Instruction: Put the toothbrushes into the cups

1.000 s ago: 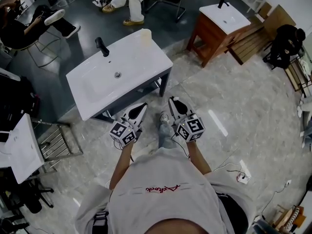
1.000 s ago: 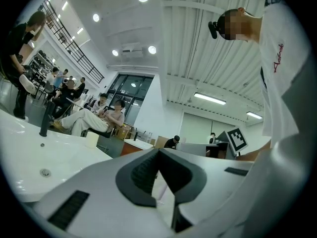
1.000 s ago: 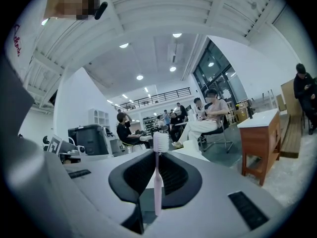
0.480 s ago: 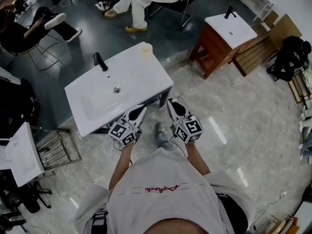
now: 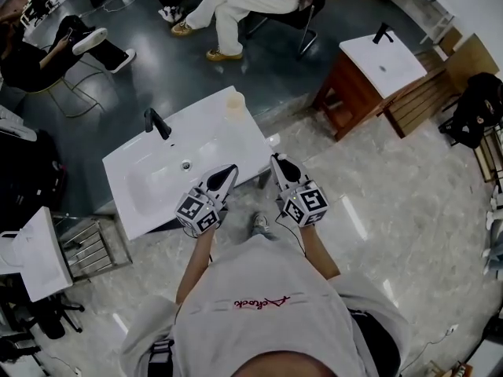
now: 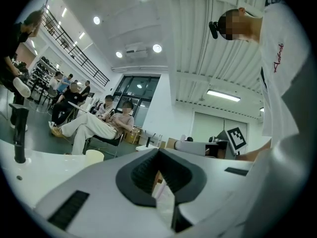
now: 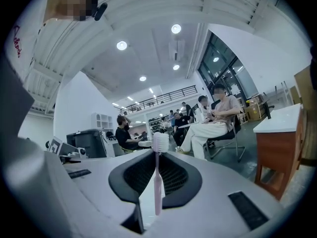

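Observation:
A pale cup (image 5: 234, 103) stands on the far right corner of a white washbasin (image 5: 236, 144) with a black tap (image 5: 157, 122). My right gripper (image 5: 279, 163) is shut on a pink toothbrush (image 7: 157, 182), held upright with its bristle head (image 7: 160, 142) on top. My left gripper (image 5: 225, 173) has its tips together over the basin's near edge. Only a pale strip shows in its slit, and I cannot tell if anything is held. In the left gripper view, the cup (image 6: 94, 156) is ahead to the left, beyond the tap (image 6: 20, 133).
A wooden vanity with a white basin (image 5: 369, 69) stands to the right. Beyond the washbasin, people sit on chairs (image 5: 251, 6). At the left are another white basin (image 5: 31, 250) and a metal rack (image 5: 90, 246). The marble floor (image 5: 393, 195) lies to my right.
Both grippers moved forward together with the person. The washbasin has come nearer, and the gripper tips now reach over its near edge. The jaws look unchanged.

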### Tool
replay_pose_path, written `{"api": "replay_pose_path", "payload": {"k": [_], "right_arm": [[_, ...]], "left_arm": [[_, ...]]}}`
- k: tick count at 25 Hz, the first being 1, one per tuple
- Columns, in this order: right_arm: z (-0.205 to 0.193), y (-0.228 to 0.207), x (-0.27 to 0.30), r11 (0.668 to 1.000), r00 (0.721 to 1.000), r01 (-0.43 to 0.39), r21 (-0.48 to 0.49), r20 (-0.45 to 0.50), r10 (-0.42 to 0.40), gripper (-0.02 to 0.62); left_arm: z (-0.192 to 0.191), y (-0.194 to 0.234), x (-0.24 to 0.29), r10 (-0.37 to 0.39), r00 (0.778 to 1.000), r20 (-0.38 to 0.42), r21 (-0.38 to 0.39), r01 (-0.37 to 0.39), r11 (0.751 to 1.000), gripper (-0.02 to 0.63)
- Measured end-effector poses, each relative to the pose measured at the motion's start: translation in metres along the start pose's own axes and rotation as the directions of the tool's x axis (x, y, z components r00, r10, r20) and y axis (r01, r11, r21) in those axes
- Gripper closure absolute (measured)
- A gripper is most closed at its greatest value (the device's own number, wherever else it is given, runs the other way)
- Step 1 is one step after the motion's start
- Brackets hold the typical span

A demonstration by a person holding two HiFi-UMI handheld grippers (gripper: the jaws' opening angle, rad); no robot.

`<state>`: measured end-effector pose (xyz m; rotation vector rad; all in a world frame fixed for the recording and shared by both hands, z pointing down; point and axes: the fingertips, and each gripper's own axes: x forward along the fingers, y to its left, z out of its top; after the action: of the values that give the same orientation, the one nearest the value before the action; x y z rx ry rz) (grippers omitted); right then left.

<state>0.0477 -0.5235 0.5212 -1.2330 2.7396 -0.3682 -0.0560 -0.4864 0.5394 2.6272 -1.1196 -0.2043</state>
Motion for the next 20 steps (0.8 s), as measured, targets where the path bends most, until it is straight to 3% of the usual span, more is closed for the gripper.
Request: {"api": "replay_pose_path", "payload": {"k": [12, 20], "right_arm": [[-0.003, -0.048, 0.040, 0.999, 0.999, -0.037, 0.034, -0.017, 0.037, 0.574], [-0.007, -0.056, 0.050, 0.997, 0.998, -0.055, 0.044, -0.033, 0.057, 0.574]], "left_arm": [[-0.006, 0.029, 0.042, 0.054, 0.998, -0.015, -0.016, -0.054, 0.998, 0.597], [-0.008, 0.041, 0.048, 0.085, 0.996, -0.018, -0.028, -0.085, 0.996, 0.597]]}}
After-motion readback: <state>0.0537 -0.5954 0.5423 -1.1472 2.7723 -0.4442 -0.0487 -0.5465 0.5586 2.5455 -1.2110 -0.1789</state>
